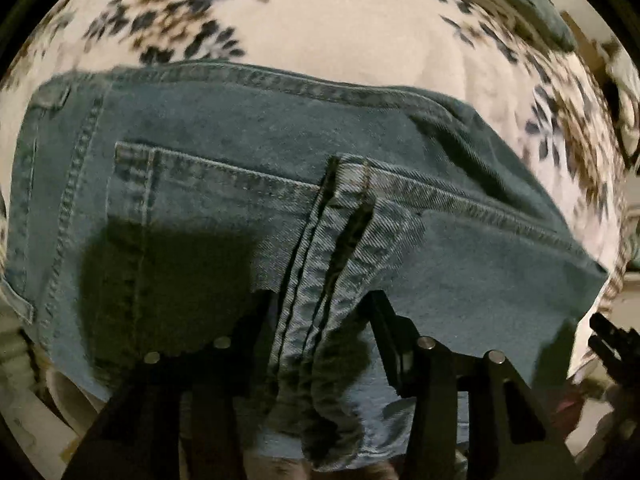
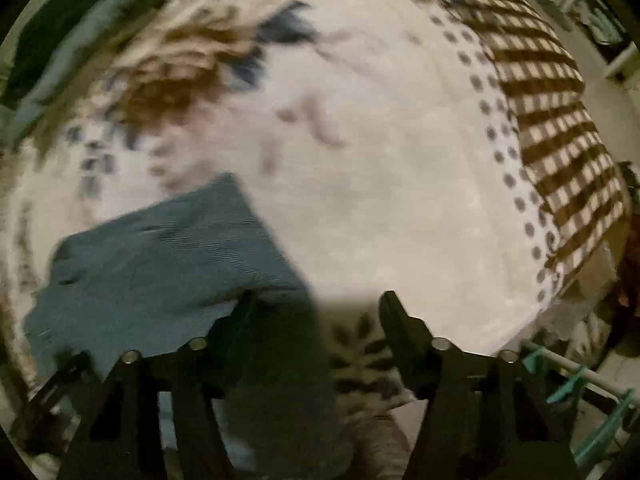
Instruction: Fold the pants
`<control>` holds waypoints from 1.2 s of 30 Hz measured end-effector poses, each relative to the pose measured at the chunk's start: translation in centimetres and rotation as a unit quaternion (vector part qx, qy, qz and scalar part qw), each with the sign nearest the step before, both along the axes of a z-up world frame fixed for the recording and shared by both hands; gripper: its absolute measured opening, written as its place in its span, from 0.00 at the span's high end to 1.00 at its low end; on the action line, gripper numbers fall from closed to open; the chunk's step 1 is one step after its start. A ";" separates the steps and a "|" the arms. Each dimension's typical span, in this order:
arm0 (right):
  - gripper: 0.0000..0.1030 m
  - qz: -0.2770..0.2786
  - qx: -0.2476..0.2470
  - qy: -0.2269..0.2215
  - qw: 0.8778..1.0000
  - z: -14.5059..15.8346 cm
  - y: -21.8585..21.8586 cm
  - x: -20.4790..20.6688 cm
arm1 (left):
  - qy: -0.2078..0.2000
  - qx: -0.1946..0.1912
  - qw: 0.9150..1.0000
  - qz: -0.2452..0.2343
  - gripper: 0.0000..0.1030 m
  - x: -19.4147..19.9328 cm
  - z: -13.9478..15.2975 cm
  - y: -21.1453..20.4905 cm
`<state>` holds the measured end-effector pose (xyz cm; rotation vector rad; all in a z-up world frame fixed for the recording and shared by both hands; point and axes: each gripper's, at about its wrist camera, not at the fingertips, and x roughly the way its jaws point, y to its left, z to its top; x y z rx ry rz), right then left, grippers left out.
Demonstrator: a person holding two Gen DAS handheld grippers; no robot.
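The left gripper (image 1: 320, 312) grips the jeans (image 1: 240, 184) seam thinly and may slip; the right gripper (image 2: 316, 308), beside the jeans, gapes empty.

Jeans (image 1: 224, 168) flat on floral bedsheet (image 1: 340, 24)
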<state>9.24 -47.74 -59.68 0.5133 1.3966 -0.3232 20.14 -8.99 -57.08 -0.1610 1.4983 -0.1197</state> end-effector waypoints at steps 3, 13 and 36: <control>0.26 0.011 -0.008 -0.019 1.000 0.1 -0.2 1.1 | 0.004 -0.015 1.000 0.002 0.41 0.3 -0.3 0.5; 0.24 0.008 -0.045 0.000 0.999 -2.4 -0.4 6.2 | -0.018 -0.030 0.999 0.016 0.29 1.1 0.2 1.1; 0.14 0.116 -0.008 -0.004 0.993 -1.4 16.9 1.9 | -0.079 -0.151 0.897 0.408 0.29 -5.8 -1.0 25.6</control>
